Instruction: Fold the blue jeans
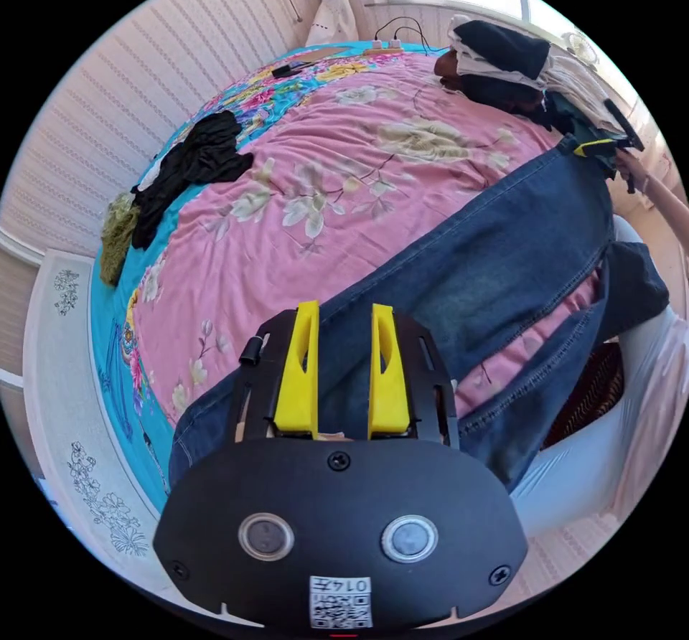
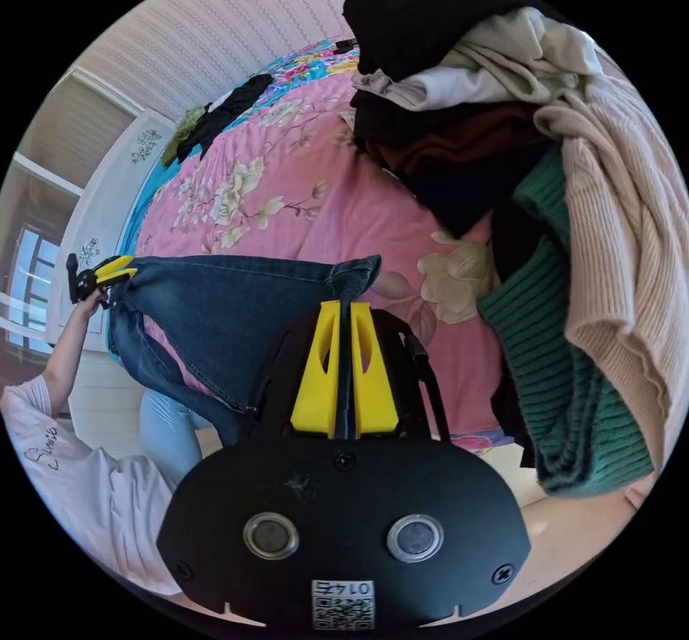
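1. Pink floral bedding [image 1: 344,166] covers the bed on which the work is done; a turquoise flowered sheet [image 1: 115,324] shows along its edge, and striped wallpaper [image 1: 129,80] lies behind.
2. The blue jeans [image 1: 488,267] are held stretched between the two grippers, across the near side of the bed, with the legs hanging slack towards the person's body.
3. In the left gripper view, the left gripper [image 1: 344,353] is seen with its yellow jaws spread apart, denim lying in the gap between them; a firm pinch cannot be confirmed there.
4. In the right gripper view, the right gripper [image 2: 344,367] is seen with its jaws pressed together on an edge of the jeans [image 2: 215,310], the fabric rising between them.
5. The garment appears to be held taut at both ends so that it can be straightened before a fold is made; this is a judgement.
6. A heap of clothes [image 2: 502,130], with a green knit [image 2: 545,353] and a cream sweater [image 2: 624,238], is piled close beside the right gripper, presumably waiting its turn.
7. A black garment [image 1: 194,159] is left well apart near the far edge.
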